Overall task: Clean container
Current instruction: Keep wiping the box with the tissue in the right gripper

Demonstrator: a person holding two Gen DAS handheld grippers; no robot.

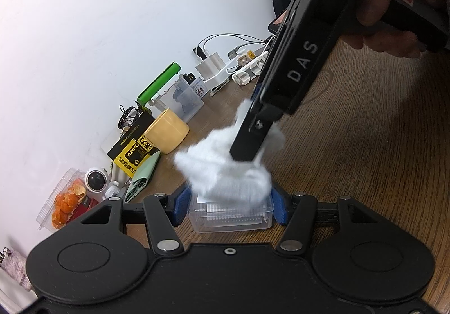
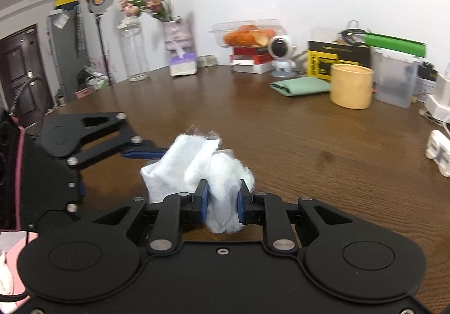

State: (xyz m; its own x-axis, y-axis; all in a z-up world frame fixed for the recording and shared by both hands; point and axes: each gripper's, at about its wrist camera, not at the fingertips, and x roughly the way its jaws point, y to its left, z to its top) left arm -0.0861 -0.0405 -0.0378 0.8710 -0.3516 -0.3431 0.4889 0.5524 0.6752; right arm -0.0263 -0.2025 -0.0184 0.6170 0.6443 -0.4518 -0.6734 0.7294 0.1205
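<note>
A small clear plastic container (image 1: 230,215) sits on the wooden table between my left gripper's blue pads. My left gripper (image 1: 230,208) is shut on it. A white cloth (image 1: 225,170) lies bunched over the container's open top. My right gripper (image 2: 223,203) is shut on this white cloth (image 2: 197,170) and presses it down onto the container from above; it shows in the left wrist view (image 1: 247,142) coming in from the upper right. The container is almost fully hidden under the cloth in the right wrist view. My left gripper (image 2: 143,152) shows there at the left.
Along the wall stand a yellow cup (image 2: 351,86), a green folded cloth (image 2: 301,87), a yellow-black box (image 2: 334,61), a frosted plastic box (image 2: 393,80), a toy robot (image 2: 281,55), a tray of oranges (image 2: 247,33), a tissue box (image 2: 182,63) and flower vases (image 2: 135,52). Chargers and cables (image 1: 225,66) lie at the back.
</note>
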